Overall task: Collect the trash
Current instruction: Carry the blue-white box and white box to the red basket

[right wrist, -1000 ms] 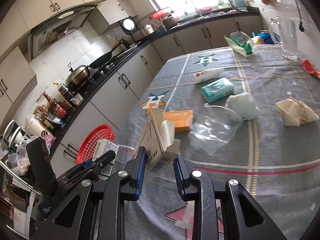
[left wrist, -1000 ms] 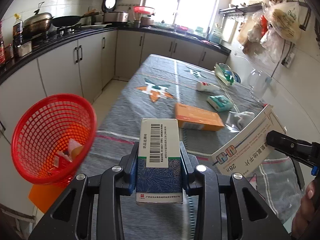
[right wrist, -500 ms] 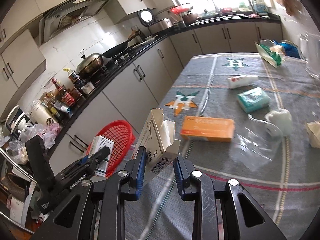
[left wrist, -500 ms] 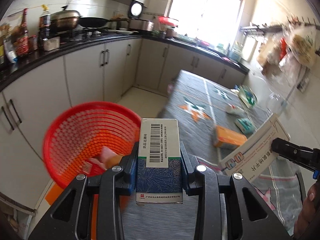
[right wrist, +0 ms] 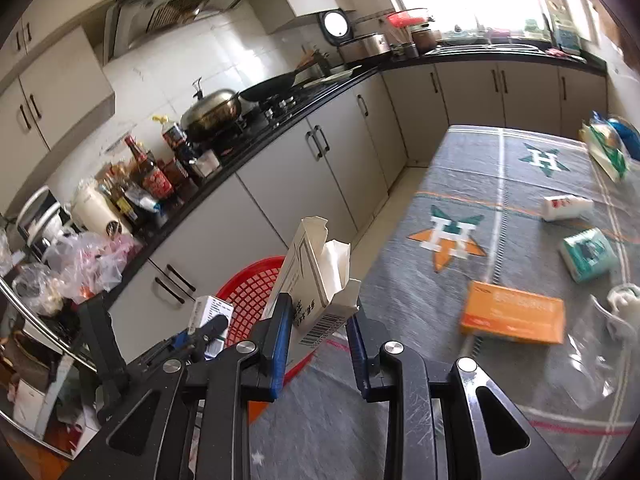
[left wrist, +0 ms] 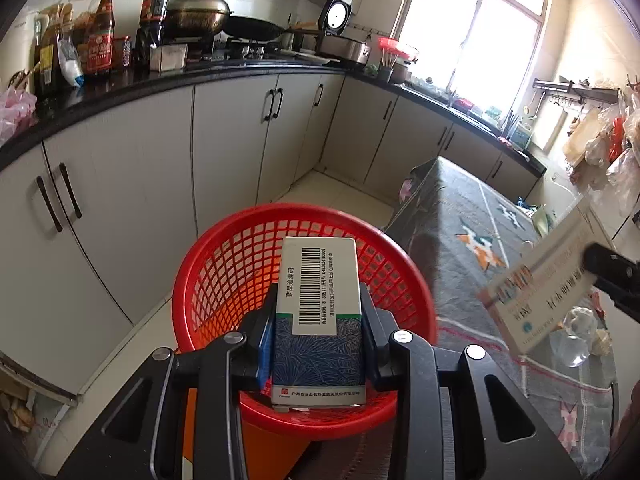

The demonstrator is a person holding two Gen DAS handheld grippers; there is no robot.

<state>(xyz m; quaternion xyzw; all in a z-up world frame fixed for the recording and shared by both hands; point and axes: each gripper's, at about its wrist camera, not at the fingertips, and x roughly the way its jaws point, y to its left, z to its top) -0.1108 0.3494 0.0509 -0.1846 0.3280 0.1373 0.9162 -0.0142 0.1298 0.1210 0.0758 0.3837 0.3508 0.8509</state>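
Note:
My left gripper (left wrist: 318, 320) is shut on a blue and white medicine box (left wrist: 320, 320) with a barcode, held right over the red mesh basket (left wrist: 224, 264) beside the table. My right gripper (right wrist: 318, 320) is shut on an opened white carton (right wrist: 316, 280) with a torn flap, near the table's left edge; the basket (right wrist: 248, 292) lies just behind it. The left gripper with its box (right wrist: 210, 314) shows at lower left in the right wrist view, and the right gripper's carton (left wrist: 536, 288) shows at the right edge of the left wrist view.
On the grey tablecloth (right wrist: 500, 200) lie an orange box (right wrist: 514, 318), a teal packet (right wrist: 588, 254), a white tube (right wrist: 566, 207), a clear plastic bag (right wrist: 596, 360) and a green and white bag (right wrist: 608, 152). White cabinets (left wrist: 224, 152) under a cluttered black counter run along the left.
Both grippers have swung left, away from the table and toward the basket. The left one's box, earlier over the table edge, now hangs over the basket; both grips are unchanged.

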